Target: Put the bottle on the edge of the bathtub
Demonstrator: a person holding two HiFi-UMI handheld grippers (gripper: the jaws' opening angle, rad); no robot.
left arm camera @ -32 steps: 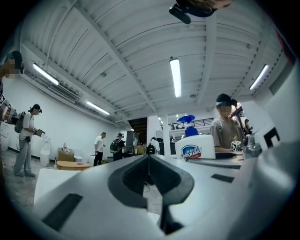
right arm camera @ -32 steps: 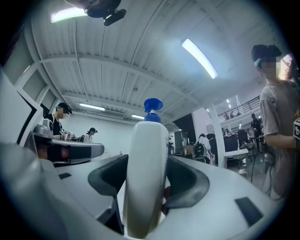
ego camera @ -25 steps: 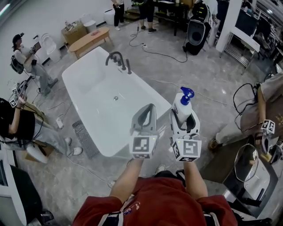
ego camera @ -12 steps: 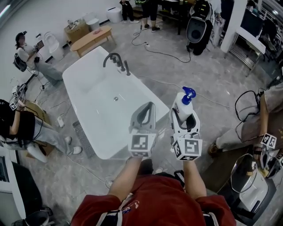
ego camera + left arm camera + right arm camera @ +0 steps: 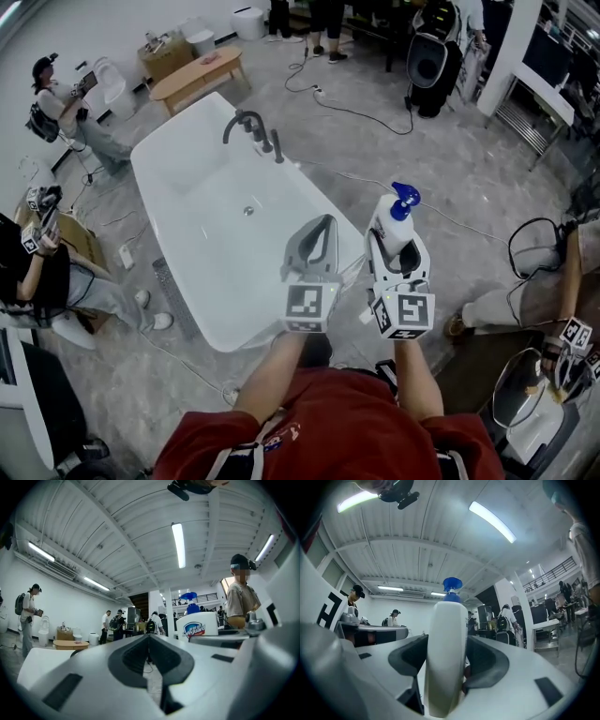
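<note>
Grey marbled floor (image 5: 450,178) fills a busy workshop, seen from above by a head camera. Nearest the viewer is a person's red shirt (image 5: 328,422), with both forearms stretched forward, each holding a two-jaw tool.

On the left side, the left gripper (image 5: 317,230) has its jaws pressed together with nothing between them.

Beside it, the right gripper (image 5: 396,251) is clamped around the lower body of a white bottle (image 5: 391,225). The bottle stands upright in the air, its blue pump head (image 5: 401,197) on top. The right gripper view shows both jaws pressing the bottle's smooth rounded sides.

This looks like a plastic soap bottle: fairly stiff, probably slick, and top-heavy at the pump. The present hold low on the body seems sensible; a firm squeeze should stop it sliding, and it should be set down flat on its base.

Just beyond the grippers lies a long white bathtub (image 5: 216,244), empty, with a dark faucet (image 5: 248,127) at its far right side. The bottle hangs near the tub's right rim, not yet resting on it.

Farther off are a wooden bench (image 5: 192,80) and several people.
</note>
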